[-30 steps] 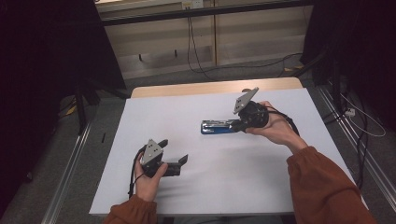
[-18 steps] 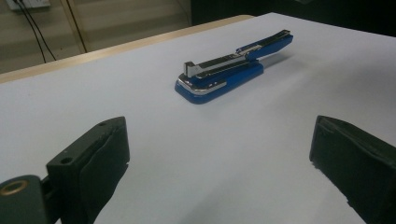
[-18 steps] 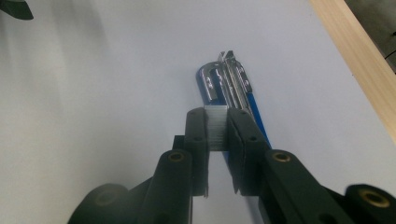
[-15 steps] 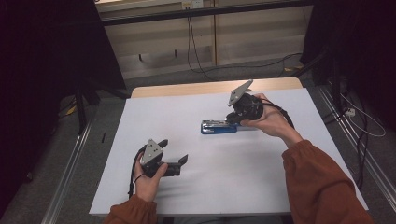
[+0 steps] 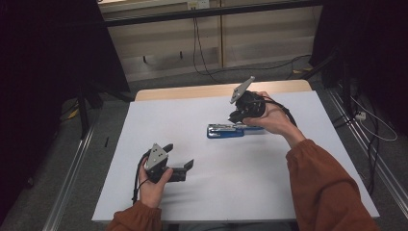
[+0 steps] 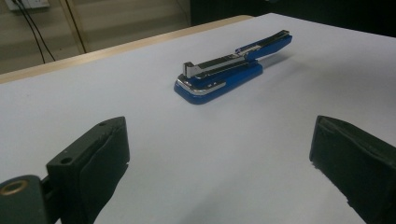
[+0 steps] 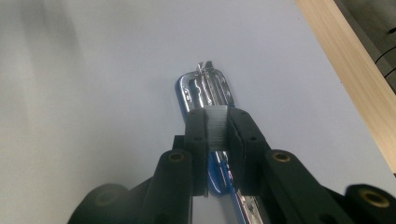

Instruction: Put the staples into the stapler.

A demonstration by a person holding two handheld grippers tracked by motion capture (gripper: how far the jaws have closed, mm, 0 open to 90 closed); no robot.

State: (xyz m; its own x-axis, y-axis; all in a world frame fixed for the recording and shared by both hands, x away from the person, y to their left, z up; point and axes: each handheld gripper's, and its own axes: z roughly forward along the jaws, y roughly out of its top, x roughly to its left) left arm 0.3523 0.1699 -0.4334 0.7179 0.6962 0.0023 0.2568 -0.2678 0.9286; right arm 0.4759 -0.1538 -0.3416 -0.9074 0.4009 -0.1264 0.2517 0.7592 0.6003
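Ribbed silver staple strip (image 7: pixel 216 127) sits clamped in right gripper (image 7: pixel 216 133); left gripper (image 6: pixel 219 154) gapes wide.

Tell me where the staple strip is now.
In the right gripper view, the staple strip is clamped between the right gripper's jaws, just above the open blue stapler on the white table.

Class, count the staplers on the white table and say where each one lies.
1. The blue stapler lies open on the table, right of centre, under the right gripper, which grips a staple strip.
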